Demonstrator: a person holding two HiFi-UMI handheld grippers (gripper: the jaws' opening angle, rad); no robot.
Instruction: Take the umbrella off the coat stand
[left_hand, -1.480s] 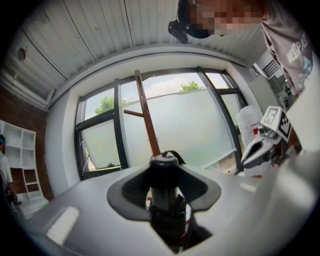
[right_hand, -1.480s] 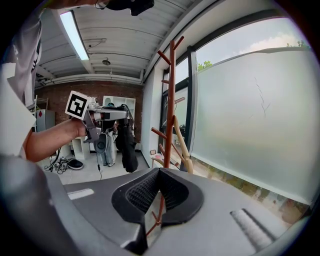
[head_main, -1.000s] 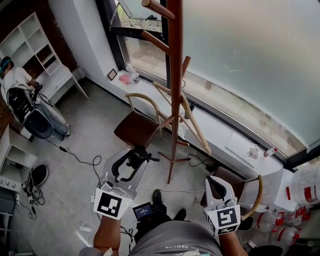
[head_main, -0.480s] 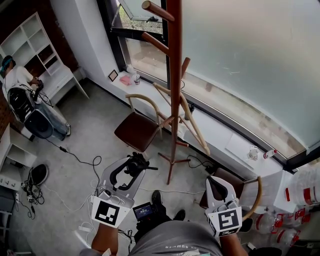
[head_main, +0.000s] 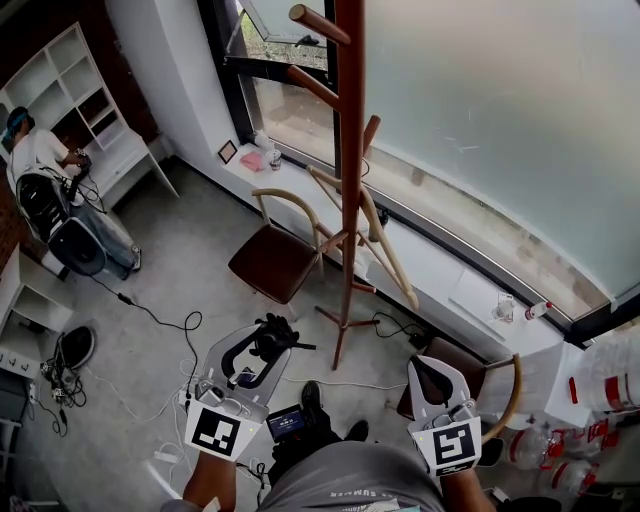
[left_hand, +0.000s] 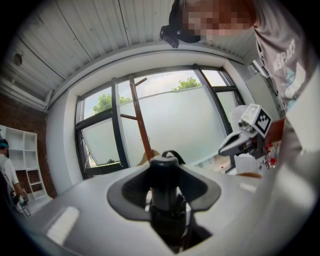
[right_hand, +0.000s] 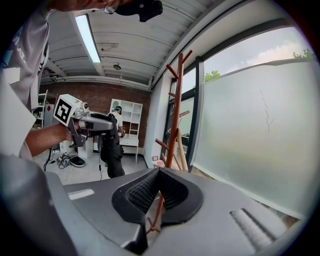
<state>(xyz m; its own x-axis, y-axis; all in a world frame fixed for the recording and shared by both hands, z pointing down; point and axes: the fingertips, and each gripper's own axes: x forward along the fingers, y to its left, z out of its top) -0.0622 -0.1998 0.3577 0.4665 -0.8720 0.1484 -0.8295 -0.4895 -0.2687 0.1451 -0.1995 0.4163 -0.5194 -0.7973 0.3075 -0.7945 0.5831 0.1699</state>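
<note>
1. Low at the left of the head view, the left gripper (left_hand: 165, 192) has its jaws clamped on a black folded umbrella (head_main: 272, 336). The left gripper view shows the umbrella's round end standing up between the 2 ribbed pads.
2. Umbrella is well apart from the coat stand (head_main: 350, 170), out over the floor (head_main: 170, 270) in front of the person. It touches no peg.
3. Pegs in view on the stand carry nothing. The stand's top is cut off by the frame.
4. Right gripper (right_hand: 159, 180) has its jaws together at the tips with nothing between them. Only the stand shows through the slit lower down. It hangs at the person's right, near a chair back (head_main: 512, 395).
5. Step, as a judgement: the lift-off looks done and this is the carry-away. The task is near its end.
6. Next move calls for a firm clamp on the left while the umbrella goes clear of the stand and the brown chair (head_main: 272, 258). The right has no job unless a 2-gripper hold is wanted.
</note>
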